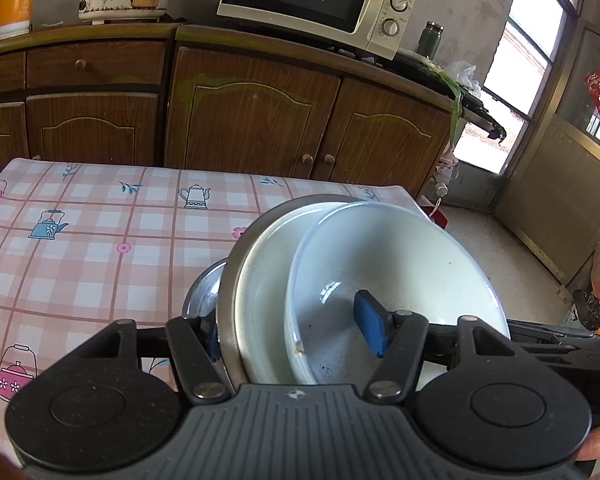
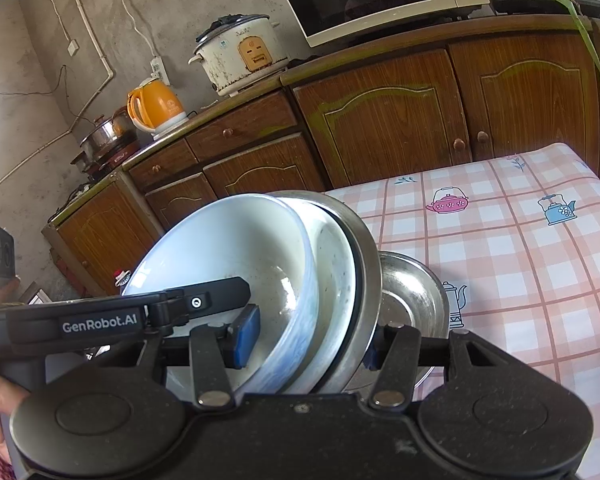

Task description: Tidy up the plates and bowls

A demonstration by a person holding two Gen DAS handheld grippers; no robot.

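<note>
The stacked bowls (image 1: 340, 280) hide the left tool's (image 1: 296, 332) left pad and the table beneath.

The left gripper (image 1: 296, 332) is matte black plastic with a ribbed grey housing, two round black discs at its near corners, silver rivets on its angled linkage arms, and blue rectangular pads (image 1: 372, 328) on its fingers. The right gripper (image 2: 308, 344) is built alike, all black with a speckled finish and blue pads (image 2: 246, 334). In the right wrist view, the other tool's side reads "GenRobot.AI" in white, beside a small screw.
</note>
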